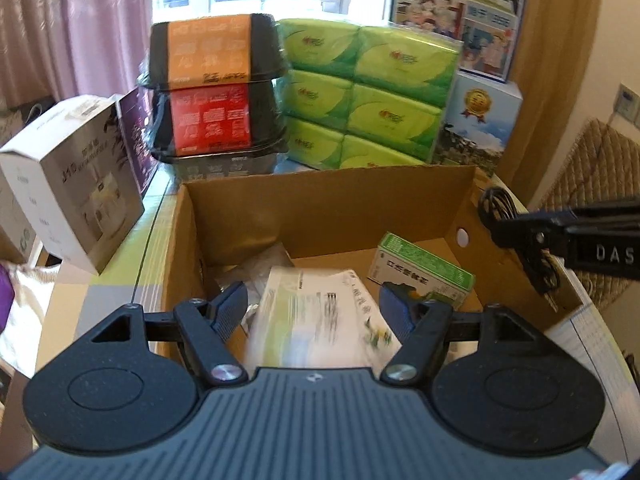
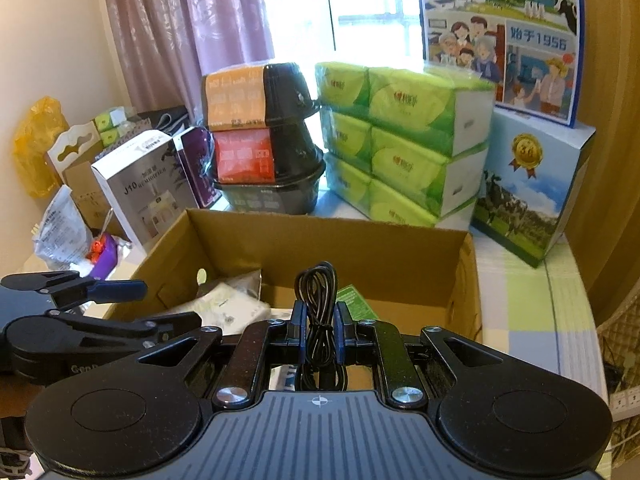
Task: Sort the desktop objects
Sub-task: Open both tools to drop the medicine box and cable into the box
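The right hand-held gripper [image 2: 319,330] was clamped on a bundled black cable [image 2: 318,300], held above the near side of the open cardboard box [image 2: 460,280] that sat on the worktop [image 2: 532,304]. The left hand-held gripper [image 1: 314,312] was spread wide and empty over the box, above a blurred pale leaflet or packet [image 1: 320,316].

The cable looked light and floppy; its loops could slip or splay, so the tied middle, where the pads [image 2: 298,328] pinched it, seemed the soundest place to hold. A small green carton [image 1: 420,272] lay further back in the box, stiff and easy to take by its long sides.

The box floor beneath the grippers was largely hidden, a crumpled silvery wrapper [image 1: 260,268] was hard to identify, and the cable's plug ends could not be made out.
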A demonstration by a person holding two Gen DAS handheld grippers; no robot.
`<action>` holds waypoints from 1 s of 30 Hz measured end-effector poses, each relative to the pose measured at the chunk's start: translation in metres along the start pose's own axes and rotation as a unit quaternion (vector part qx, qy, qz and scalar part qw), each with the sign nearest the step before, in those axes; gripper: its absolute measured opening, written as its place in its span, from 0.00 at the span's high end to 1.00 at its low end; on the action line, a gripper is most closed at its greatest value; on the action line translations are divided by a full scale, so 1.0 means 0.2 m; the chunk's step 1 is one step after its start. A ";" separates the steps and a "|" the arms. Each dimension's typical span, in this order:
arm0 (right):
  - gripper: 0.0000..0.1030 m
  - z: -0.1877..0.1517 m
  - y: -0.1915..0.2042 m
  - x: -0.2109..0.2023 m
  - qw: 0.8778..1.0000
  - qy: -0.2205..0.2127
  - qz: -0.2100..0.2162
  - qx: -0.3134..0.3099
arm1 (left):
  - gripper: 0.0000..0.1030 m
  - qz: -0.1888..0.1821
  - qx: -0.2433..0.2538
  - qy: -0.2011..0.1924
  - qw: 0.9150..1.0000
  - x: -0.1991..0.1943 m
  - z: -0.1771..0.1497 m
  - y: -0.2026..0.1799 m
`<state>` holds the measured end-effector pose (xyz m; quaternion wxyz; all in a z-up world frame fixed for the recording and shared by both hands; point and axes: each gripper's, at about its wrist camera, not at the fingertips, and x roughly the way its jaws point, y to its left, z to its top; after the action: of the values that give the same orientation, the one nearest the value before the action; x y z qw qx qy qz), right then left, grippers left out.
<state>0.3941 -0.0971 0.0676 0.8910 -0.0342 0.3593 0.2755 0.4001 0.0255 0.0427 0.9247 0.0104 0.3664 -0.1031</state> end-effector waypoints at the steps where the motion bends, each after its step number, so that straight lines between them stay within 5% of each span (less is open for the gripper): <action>1: 0.90 0.00 0.00 0.01 1.000 0.002 0.001 -0.001 | 0.34 0.000 -0.002 -0.001 1.000 0.00 -0.01 0.01; 11: 0.90 0.01 0.01 0.08 1.000 0.002 0.013 -0.005 | 0.27 0.005 -0.004 -0.008 1.000 -0.06 -0.08 0.04; 16: 0.54 0.01 -0.02 0.04 1.000 -0.019 0.006 0.010 | 0.17 0.002 -0.008 -0.017 1.000 -0.11 -0.10 0.02; 22: 0.38 -0.08 -0.07 -0.10 0.999 -0.027 -0.006 0.027 | 0.02 0.010 -0.034 -0.030 0.999 -0.23 -0.18 0.01; 30: 0.10 -0.25 -0.06 -0.39 0.998 -0.025 -0.016 0.053 | 0.02 0.027 -0.069 -0.019 0.997 -0.46 -0.31 -0.05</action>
<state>0.3231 -0.1561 0.0795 0.9044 0.0142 0.3509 0.2425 0.2920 0.0380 0.0605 0.9324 -0.0460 0.3545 -0.0526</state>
